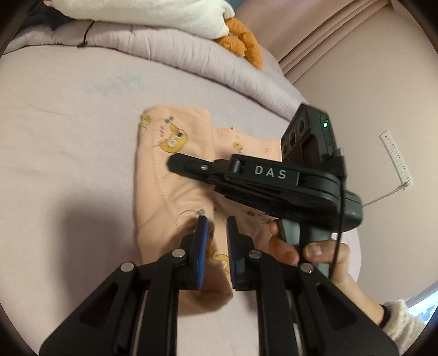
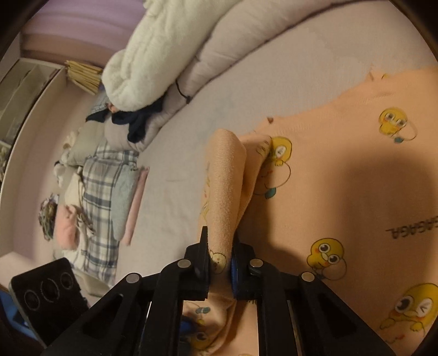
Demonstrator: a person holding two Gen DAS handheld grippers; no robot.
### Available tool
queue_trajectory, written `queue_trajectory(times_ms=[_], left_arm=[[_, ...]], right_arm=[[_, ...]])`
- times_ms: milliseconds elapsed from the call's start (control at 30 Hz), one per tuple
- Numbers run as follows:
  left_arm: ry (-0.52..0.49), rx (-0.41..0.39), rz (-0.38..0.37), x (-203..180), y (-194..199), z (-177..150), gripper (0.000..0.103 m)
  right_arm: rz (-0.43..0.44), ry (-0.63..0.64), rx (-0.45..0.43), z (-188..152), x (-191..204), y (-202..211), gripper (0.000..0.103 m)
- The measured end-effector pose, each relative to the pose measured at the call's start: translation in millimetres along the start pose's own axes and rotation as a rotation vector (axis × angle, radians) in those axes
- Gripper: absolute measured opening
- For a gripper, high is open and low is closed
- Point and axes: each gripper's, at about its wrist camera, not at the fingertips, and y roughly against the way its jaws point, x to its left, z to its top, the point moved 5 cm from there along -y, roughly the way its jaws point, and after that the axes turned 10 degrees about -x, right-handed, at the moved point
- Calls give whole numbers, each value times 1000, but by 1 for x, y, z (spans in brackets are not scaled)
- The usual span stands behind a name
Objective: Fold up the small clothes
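Entry, read left to right across my two wrist views.

1. Bed (image 1: pixel 54 123): pale lilac sheet, bare on the left side. A rolled quilt (image 1: pixel 164 46) and a white blanket (image 1: pixel 164 13) lie along its far edge.

2. Peach garment (image 1: pixel 175 169): small, printed with yellow ducks, spread on the bed near the middle. Its left portion looks already turned over onto itself, with a stitched seam showing. I judge the fold begun but unfinished: the right portion is still flat and at least one more fold is left.

3. Left tool (image 1: pixel 216 243): low over the near edge of the garment. The blue pads stand a narrow gap apart, nearly together. Cloth shows behind the gap, but I cannot tell whether any is pinched.

4. Right tool (image 1: pixel 175 164): reaches in from the right, lying across the garment's middle, with a hand (image 1: pixel 314 252) on its grip. In its own view the right tool (image 2: pixel 220 263) is clamped on a raised ridge of peach fabric (image 2: pixel 227 186) that stands up between the jaws. The rest of the garment spreads flat to the right of it.

5. Far right: wall with a socket strip (image 1: pixel 397 158).
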Motion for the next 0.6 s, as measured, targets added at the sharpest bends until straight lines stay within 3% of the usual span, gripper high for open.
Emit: queue_trajectory(times_ms=[233, 600], left_arm=[[32, -44, 3, 3, 24, -1, 17], [9, 22, -21, -23, -12, -16, 17]], right_arm=[[-39, 76, -89, 24, 4, 45, 13], [-246, 169, -218, 65, -41, 137, 13]])
